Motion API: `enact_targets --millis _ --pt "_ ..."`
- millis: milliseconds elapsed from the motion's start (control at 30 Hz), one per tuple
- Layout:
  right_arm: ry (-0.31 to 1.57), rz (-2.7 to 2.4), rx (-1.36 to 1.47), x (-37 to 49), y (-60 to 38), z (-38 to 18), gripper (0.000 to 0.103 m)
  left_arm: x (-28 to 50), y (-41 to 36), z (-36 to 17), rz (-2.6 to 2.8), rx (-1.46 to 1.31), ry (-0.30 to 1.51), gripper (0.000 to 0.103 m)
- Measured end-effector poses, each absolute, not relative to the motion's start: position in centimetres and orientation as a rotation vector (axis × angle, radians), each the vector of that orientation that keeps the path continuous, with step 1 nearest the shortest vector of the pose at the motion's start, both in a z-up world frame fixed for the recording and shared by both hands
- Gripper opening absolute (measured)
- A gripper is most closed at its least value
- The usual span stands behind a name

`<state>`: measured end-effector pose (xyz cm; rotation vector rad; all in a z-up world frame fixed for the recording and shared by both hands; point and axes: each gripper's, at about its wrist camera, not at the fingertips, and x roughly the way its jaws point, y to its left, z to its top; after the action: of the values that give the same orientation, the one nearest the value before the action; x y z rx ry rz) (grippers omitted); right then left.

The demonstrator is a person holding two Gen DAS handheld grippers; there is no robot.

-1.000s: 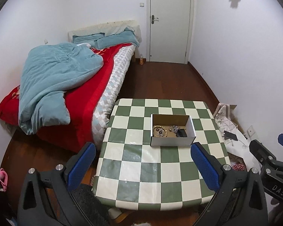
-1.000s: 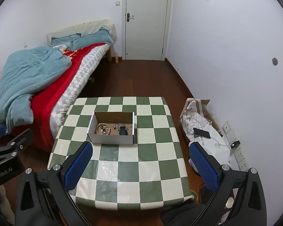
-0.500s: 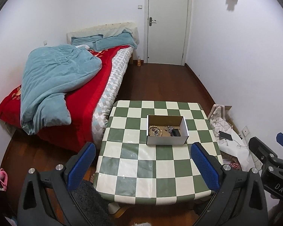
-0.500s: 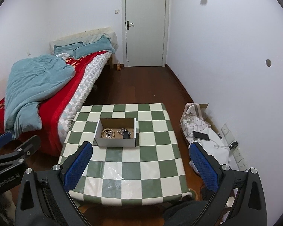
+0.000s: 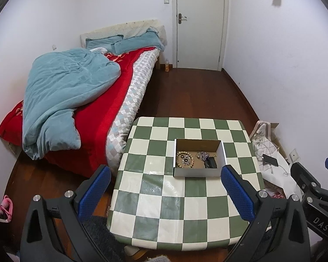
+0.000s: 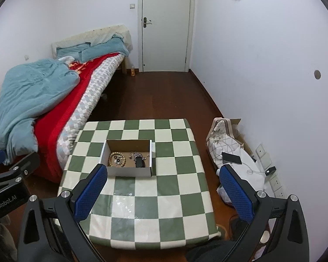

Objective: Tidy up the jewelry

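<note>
A white cardboard box (image 5: 198,172) stands on the green-and-white checked table (image 5: 159,198); it also shows in the right wrist view (image 6: 129,171). Inside lie a wooden bead bracelet (image 5: 185,159), a tangle of small dark jewelry (image 5: 203,155) and a black object (image 5: 210,162). My left gripper (image 5: 164,181) is open and empty, held high and back from the table. My right gripper (image 6: 163,180) is open and empty too, equally far back. The right gripper's body (image 5: 314,187) shows at the right edge of the left wrist view.
A bed (image 5: 94,100) with a red sheet and blue duvet stands left of the table. A patterned bag (image 6: 224,139) and a phone (image 6: 231,158) on white bedding lie on the floor at the right. A closed door (image 6: 166,24) is at the back.
Both grippers have pulled back and up from the table, so the table and box look smaller and lower in the views. Both stay open and empty.
</note>
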<state>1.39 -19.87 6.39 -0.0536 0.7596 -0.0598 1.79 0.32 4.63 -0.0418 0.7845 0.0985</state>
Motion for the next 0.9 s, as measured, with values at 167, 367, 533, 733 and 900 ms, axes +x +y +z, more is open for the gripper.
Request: enact_targets --millis 167,367,533,733,900 --pt "0.783 -0.077 -0.068 4.5 -19.7 5.4 0.103 4.0 0.3 3.9 0.111 -0.039 0.806 0.103" --pt "0.824 -0.086 -0.078 7.5 -19.4 4.0 0.103 6.5 0.4 2.8 0.122 -0.028 0.842 0.103" --pt "0.853 -0.090 -0.091 9.2 -19.0 2.7 0.103 7.9 0.9 2.1 0.126 -0.033 0.875 0.103" --pt "0.882 -0.095 -0.097 10.6 -18.9 1.5 0.103 8.8 1.2 1.6 0.123 -0.048 0.892 0.103" --pt "0.888 -0.088 -0.100 10.9 -18.7 1.4 0.103 8.9 1.4 1.5 0.123 -0.055 0.891 0.103"
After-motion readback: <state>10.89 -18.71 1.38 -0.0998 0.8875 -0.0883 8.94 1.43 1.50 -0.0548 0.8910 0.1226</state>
